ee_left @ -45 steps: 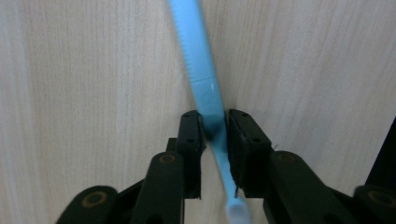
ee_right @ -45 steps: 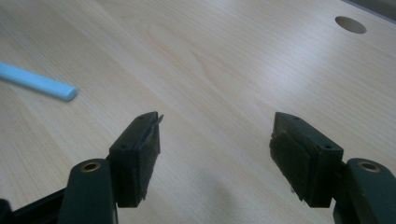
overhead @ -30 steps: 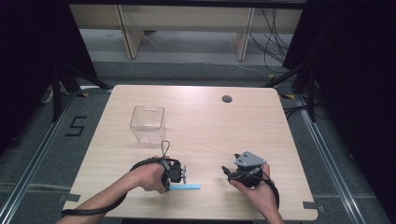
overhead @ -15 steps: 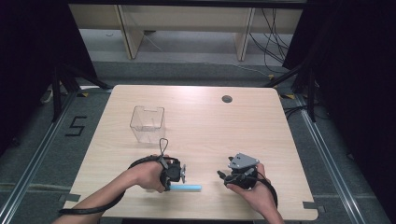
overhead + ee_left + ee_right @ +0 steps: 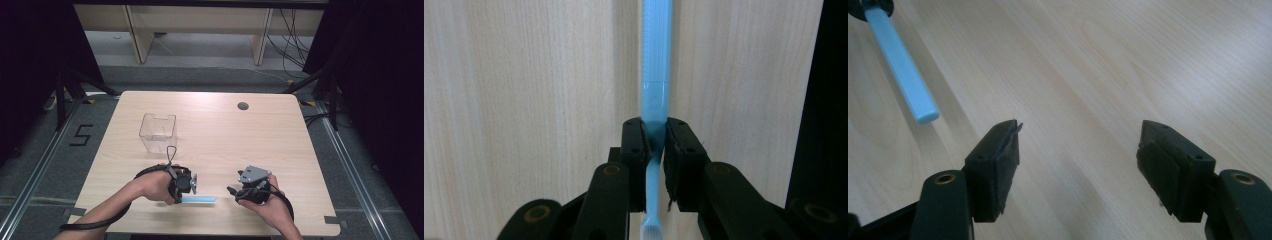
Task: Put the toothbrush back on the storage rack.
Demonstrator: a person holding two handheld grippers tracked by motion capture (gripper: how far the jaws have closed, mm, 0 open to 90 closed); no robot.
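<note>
High view: left claw clamped on blue toothbrush, lying level near tabletop front edge, forearm angled in. Left gripper view: toothbrush pinched at neck. Right gripper view: right claw spread wide, beside toothbrush handle end.

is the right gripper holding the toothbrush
No, the right gripper is open over bare table; the toothbrush is clamped in the left gripper.

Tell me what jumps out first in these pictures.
The light-blue toothbrush stands out: the left gripper is shut on its neck near the table's front edge, handle pointing toward the right gripper, which waits open and apart from it. Farther back on the left stands a clear plastic box.
</note>
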